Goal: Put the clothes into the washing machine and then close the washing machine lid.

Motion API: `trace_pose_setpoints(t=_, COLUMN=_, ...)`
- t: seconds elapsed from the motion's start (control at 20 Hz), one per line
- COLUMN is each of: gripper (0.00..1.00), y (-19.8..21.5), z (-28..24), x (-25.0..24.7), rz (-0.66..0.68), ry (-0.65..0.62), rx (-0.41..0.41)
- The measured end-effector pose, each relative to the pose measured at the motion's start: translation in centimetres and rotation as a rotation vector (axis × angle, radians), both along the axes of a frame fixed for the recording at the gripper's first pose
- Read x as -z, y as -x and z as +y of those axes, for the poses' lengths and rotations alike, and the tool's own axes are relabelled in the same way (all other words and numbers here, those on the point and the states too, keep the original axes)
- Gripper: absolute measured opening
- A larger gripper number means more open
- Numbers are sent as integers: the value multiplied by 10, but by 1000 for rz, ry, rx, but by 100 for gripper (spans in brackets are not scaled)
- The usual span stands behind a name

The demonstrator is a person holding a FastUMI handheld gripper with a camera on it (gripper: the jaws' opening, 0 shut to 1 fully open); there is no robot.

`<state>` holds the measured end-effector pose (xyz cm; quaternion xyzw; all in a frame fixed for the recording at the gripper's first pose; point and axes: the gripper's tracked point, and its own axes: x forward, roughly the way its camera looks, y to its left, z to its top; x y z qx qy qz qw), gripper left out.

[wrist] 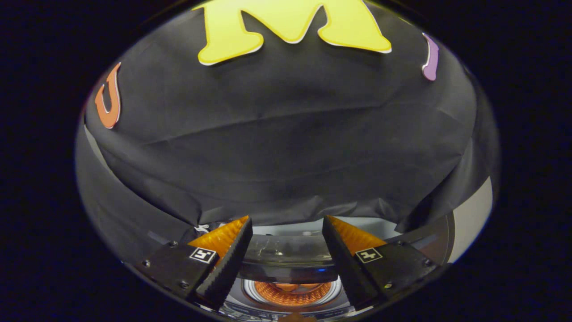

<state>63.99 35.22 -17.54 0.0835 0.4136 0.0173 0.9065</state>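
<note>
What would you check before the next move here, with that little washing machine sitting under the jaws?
1. Gripper open, jaws spread apart: ok.
2. Jaws holding nothing: ok.
3. Washing machine in reach, between and below the jaws: ok.
4. Lid raised, clear panel upright between the jaws: ok.
5. Clothes inside the drum opening: cannot tell; something orange shows.
6. Black cloth wall close beyond the machine, room to swing: cannot tell.
</note>
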Motion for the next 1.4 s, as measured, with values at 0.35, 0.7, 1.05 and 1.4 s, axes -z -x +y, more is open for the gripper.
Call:
trace_pose_setpoints(t=0.35, gripper=99, y=4, z=3, x=6, rz=4, ry=28, rx=-36)
trace_pose_setpoints(t=0.7, gripper=99, y=13, z=3, x=6, rz=1, ry=26, rx=-38)
trace_pose_setpoints(t=1.05, gripper=99, y=37, z=4, x=6, rz=-12, ry=22, rx=-44)
trace_pose_setpoints(t=1.4, gripper=100, y=61, z=3, x=8, rz=-36, ry=29, rx=-38)
